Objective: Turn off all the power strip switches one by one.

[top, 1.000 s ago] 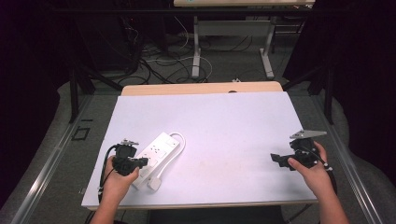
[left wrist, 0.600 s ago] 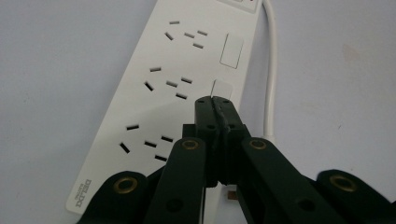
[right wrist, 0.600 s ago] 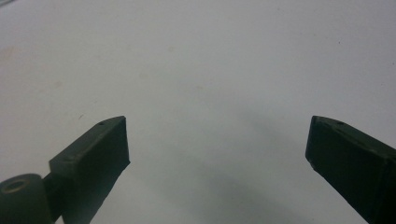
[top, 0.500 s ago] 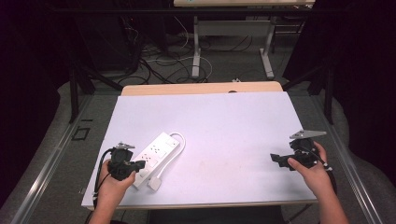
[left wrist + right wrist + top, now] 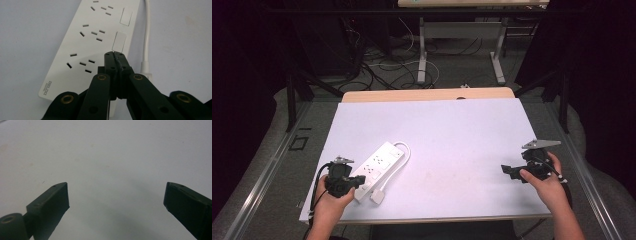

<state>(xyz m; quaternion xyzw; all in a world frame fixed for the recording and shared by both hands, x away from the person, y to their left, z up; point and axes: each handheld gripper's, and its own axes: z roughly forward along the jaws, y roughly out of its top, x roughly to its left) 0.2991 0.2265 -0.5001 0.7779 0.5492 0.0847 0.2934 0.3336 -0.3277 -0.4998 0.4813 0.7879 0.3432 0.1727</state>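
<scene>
the left hand-held gripper point(image 5: 115, 56), jaws pressed together on nothing, hovers over the near end of the power strip point(image 5: 374, 169) lying at the desk's point(image 5: 462, 130) front left, likely to press a switch. the right hand-held gripper point(image 5: 116, 197) waits spread apart.

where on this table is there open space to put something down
Bare: the white table top between the white plastic power strip and the right gripper, plus the whole far half. Crowded: the near left corner, with strip, its cable and the left gripper.
</scene>
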